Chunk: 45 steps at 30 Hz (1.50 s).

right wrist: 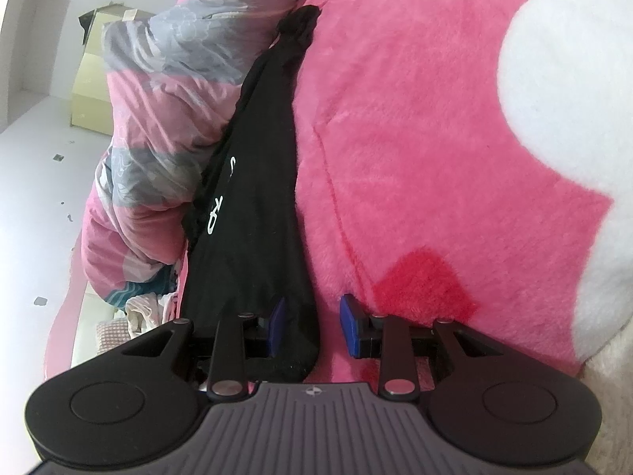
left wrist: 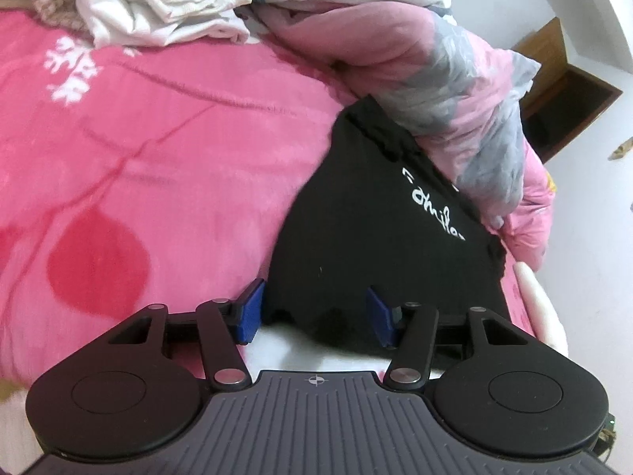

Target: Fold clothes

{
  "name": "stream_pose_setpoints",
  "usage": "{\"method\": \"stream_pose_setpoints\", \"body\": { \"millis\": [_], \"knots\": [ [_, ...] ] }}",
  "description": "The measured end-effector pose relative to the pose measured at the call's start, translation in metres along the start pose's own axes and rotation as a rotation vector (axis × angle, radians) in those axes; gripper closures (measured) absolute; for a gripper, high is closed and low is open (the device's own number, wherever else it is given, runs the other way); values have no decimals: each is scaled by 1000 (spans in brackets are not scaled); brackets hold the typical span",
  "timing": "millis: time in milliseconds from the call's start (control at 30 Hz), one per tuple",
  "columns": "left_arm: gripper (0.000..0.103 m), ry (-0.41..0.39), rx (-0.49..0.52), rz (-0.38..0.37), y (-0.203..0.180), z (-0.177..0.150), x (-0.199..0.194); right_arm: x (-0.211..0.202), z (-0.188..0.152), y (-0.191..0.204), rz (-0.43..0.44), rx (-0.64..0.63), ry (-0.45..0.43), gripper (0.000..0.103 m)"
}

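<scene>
A home bedroom is showing here. A fluffy pink blanket (left wrist: pixel 158 138) with white snowflake prints is covering a bed across most of both frames. A rumpled pink-and-grey quilt (left wrist: pixel 455 79) is lying heaped at the upper right of the left view, with white laundry (left wrist: pixel 158 0) piling at the upper left. A cardboard box (right wrist: pixel 91 79) is sitting on the pale floor (right wrist: pixel 31 198) at the right view's upper left.
</scene>
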<state>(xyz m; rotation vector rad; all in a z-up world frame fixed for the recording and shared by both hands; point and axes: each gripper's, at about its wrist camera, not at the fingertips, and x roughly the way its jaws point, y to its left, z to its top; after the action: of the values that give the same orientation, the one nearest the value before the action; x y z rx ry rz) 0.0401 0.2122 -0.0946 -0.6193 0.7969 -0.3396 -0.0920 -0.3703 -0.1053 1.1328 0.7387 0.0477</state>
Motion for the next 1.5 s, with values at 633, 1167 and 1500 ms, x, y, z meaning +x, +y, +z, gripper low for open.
{"method": "stream_pose_setpoints", "body": {
  "millis": [633,1167,1500],
  "knots": [
    [61,-9,-17,36,-4,8,12,11,-3,8,64,-25,55,72],
    [100,-43,-34,-22,-30,3,-36,-34,-9,36,90,-148,-40,101],
    [100,78,40,-75,-55,-44,-60,-83,-4,20,-16,-171,-44,101]
  ]
}}
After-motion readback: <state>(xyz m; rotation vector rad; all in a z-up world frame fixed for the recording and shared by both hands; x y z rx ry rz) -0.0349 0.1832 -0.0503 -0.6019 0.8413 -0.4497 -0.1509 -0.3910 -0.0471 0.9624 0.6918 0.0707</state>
